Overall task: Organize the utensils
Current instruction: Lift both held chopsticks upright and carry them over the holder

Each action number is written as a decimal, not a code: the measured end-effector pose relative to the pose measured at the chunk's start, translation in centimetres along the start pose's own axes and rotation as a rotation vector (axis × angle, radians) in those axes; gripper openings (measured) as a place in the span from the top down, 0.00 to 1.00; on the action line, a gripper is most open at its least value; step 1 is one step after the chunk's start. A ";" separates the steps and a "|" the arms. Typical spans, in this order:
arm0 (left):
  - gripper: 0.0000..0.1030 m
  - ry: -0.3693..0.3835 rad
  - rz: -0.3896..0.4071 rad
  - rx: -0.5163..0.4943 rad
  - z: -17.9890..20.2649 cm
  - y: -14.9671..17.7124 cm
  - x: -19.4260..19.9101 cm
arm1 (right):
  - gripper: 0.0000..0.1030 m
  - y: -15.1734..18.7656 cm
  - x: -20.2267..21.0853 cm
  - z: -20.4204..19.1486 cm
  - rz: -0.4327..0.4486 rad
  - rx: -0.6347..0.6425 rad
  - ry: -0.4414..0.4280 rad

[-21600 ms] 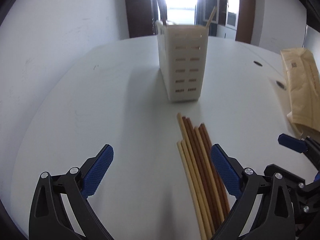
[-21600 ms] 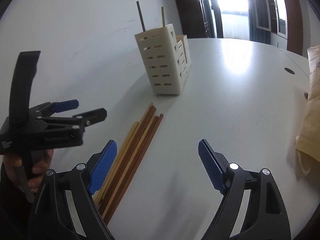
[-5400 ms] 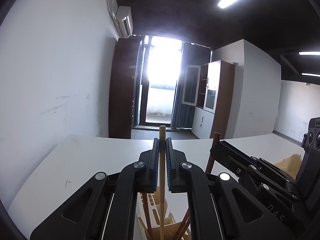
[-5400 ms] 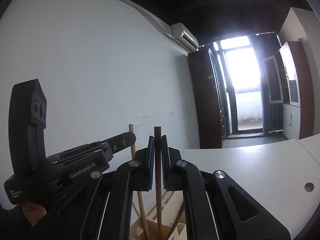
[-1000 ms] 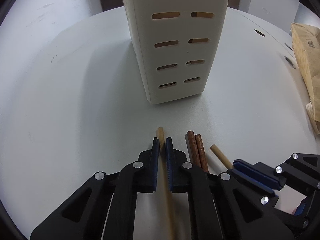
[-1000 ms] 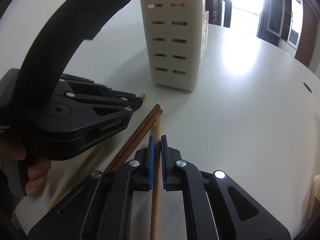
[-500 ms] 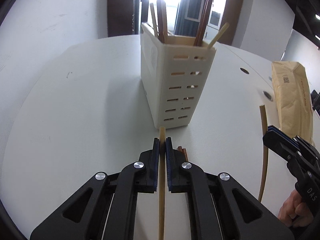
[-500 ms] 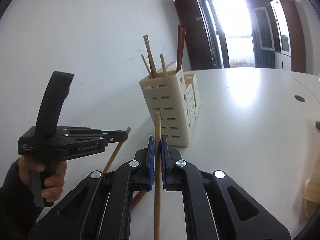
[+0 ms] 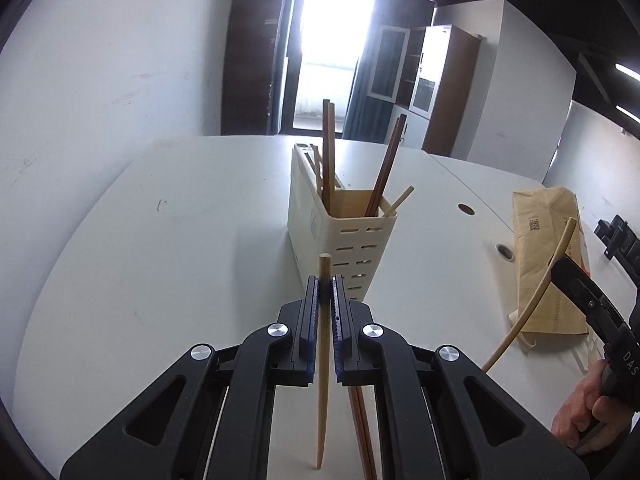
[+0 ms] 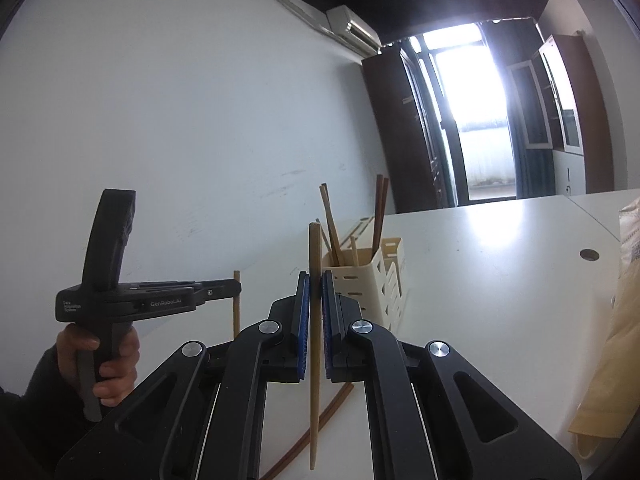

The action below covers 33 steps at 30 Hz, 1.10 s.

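Note:
My left gripper [image 9: 325, 280] is shut on a light wooden chopstick [image 9: 322, 364] and holds it upright above the white table [image 9: 180, 208], just short of the cream slotted utensil holder [image 9: 344, 236]. The holder has several chopsticks standing in it. My right gripper [image 10: 314, 276] is shut on another light chopstick [image 10: 314, 340], also upright, short of the holder [image 10: 376, 280]. Two dark brown chopsticks [image 9: 362, 432] lie on the table below the left gripper. The right gripper shows at the right in the left wrist view [image 9: 560, 264]; the left gripper shows at the left in the right wrist view [image 10: 236, 290].
A brown paper bag [image 9: 548, 252] lies on the table to the right of the holder. Two round cable holes [image 9: 466, 209] sit in the tabletop near it. A white wall runs along the left side; a cabinet and bright doorway stand behind the table.
Both grippers have risen from the table with their chopsticks, tilting them upright. The holder now sits lower in both views.

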<state>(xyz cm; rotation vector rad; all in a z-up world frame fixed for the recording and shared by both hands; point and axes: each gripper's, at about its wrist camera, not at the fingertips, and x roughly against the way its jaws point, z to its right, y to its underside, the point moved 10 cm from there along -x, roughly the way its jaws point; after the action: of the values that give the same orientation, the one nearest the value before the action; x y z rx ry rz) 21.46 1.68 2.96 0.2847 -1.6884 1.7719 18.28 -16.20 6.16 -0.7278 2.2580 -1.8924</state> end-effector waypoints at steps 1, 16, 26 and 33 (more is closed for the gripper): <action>0.94 0.003 0.009 -0.003 0.2 -0.3 0.3 | 0.93 -0.2 -0.1 -0.2 0.002 0.004 -0.004; 0.94 0.033 0.113 -0.011 1.2 -3.7 3.3 | 0.93 -3.0 -0.4 -1.0 0.033 0.022 -0.006; 0.94 0.039 0.181 -0.035 2.5 -7.3 5.2 | 0.93 -6.4 -0.9 -1.2 0.090 0.055 -0.021; 0.94 0.049 0.257 -0.035 3.2 -10.1 6.7 | 0.93 -8.7 -0.7 -1.2 0.152 0.059 -0.025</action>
<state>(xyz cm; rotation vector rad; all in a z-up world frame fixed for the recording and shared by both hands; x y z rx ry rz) 21.45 0.12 15.46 0.0071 -1.7828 1.9132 21.00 -15.78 14.55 -0.5524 2.1648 -1.8604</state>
